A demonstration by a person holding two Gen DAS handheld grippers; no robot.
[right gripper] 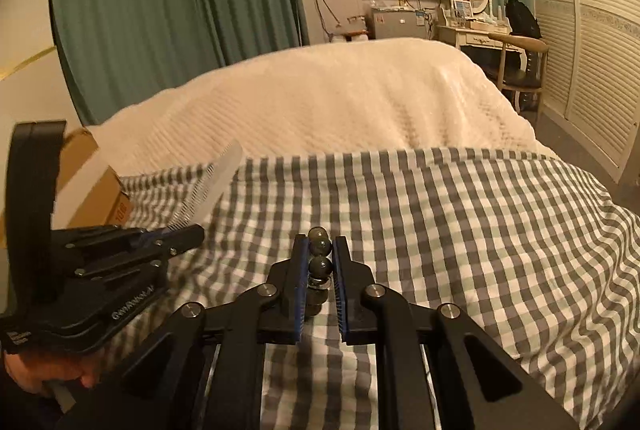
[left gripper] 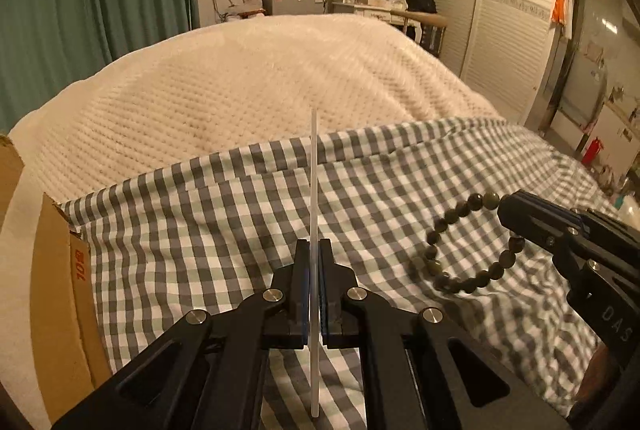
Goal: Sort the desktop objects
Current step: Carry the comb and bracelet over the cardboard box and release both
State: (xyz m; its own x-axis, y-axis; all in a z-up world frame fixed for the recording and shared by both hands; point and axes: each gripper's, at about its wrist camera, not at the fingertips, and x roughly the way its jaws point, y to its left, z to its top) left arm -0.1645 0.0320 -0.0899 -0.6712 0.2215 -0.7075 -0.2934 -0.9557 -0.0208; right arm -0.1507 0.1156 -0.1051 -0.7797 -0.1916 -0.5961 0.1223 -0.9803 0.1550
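My left gripper (left gripper: 315, 244) is shut on a thin white comb (left gripper: 314, 170), which I see edge-on, sticking forward above the grey checked cloth (left gripper: 200, 230). In the right wrist view the comb (right gripper: 216, 182) shows its row of teeth ahead of the left gripper (right gripper: 196, 230). My right gripper (right gripper: 320, 242) is shut on a bracelet of dark round beads (right gripper: 320, 266), pinched between its blue pads. From the left wrist view the bracelet (left gripper: 433, 265) hangs as a loop from the right gripper (left gripper: 506, 206), just above the cloth.
A cardboard box (left gripper: 60, 270) stands at the left edge of the bed (right gripper: 92, 182). A cream textured blanket (left gripper: 240, 78) covers the bed beyond the checked cloth. A hand (right gripper: 40, 374) grips the left tool. Curtains, a dresser and wardrobe doors lie farther back.
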